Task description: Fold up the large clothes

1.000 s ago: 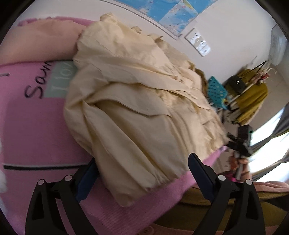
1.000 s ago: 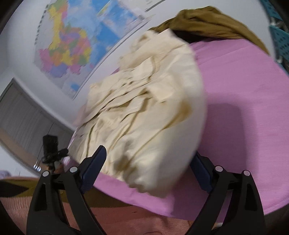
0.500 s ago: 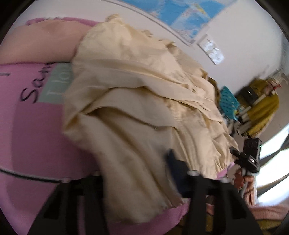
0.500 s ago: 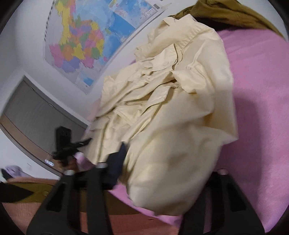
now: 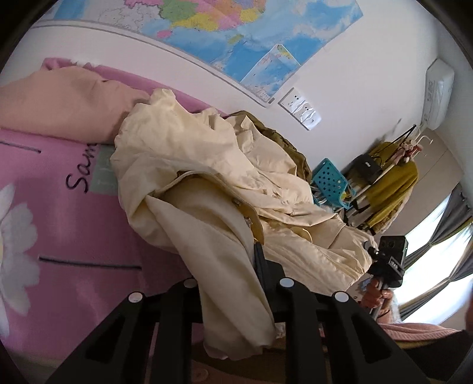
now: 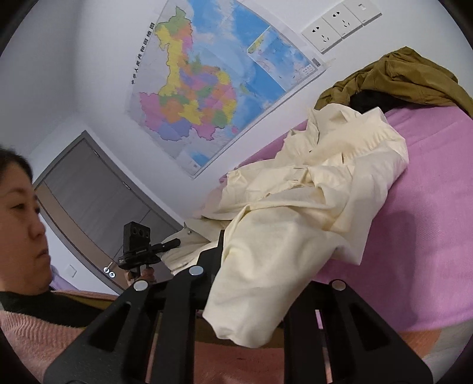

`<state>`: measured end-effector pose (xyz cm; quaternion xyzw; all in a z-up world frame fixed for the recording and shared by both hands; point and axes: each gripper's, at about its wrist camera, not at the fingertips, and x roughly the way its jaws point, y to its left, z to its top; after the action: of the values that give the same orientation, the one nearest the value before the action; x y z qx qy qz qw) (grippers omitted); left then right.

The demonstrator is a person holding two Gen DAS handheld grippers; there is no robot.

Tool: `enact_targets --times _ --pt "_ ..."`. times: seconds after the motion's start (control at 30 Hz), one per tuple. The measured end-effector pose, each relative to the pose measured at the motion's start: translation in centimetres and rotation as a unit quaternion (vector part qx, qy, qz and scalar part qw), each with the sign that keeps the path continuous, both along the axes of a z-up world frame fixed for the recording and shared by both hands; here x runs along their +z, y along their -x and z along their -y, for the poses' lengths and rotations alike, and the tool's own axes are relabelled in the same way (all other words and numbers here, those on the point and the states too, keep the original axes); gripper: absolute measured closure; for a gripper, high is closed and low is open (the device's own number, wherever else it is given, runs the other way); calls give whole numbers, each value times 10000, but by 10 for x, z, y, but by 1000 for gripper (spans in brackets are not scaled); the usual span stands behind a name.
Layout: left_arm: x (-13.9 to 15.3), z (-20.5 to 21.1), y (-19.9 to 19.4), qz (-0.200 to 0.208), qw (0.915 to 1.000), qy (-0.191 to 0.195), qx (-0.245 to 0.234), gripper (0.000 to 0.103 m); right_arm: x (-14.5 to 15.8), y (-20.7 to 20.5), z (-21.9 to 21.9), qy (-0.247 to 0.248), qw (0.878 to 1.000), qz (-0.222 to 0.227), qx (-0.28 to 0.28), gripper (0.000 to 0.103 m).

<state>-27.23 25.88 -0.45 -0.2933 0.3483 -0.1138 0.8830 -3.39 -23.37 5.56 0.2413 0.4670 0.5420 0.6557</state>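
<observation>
1. Nearest the lens, the left tool is clenched on the near hem of the cream jacket; cloth spills down between its black arms toward 6 o'clock.
2. The right tool likewise grips a bunched edge of the same jacket, a loose fold hanging over its frame at 6 o'clock.
3. Judged from the twin grips, the step in hand is the opening lift: both near edges are taken up while the jacket is crumpled, not yet spread or folded.
4. The next move likely calls for drawing the two tools apart and up, shaking the cloth flat, then laying it smooth on the bed before any fold is made.
5. The jacket's bulk lies heaped on the pink bed cover, running from the tools toward 12 o'clock.
6. On the cover at 9 o'clock in the left view, dark script reads "Sam", the rest hidden under the cloth, beside a pale printed patch whose text is too faint to read.
7. Farther on, an olive-brown garment lies just behind the jacket at 1 o'clock in the right view.
8. On the wall beyond, a coloured map carries a line of Chinese characters along its top edge, too small to read with certainty; white wall sockets sit beside it.
</observation>
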Motion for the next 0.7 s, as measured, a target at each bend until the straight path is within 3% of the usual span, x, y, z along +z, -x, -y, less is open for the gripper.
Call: enact_targets --times 0.13,0.3,0.7 --pt "-6 -4 -2 -201 9997 146 28 85 3 2 -4 -33 9999 -54 -98 88" --pt "6 -13 -15 -133 9994 308 40 85 14 -17 -15 -237 9993 -81 -294 88" --pt "69 -23 -79 -233 9989 -403 62 84 38 -93 -53 -383 9977 -37 -558 87"
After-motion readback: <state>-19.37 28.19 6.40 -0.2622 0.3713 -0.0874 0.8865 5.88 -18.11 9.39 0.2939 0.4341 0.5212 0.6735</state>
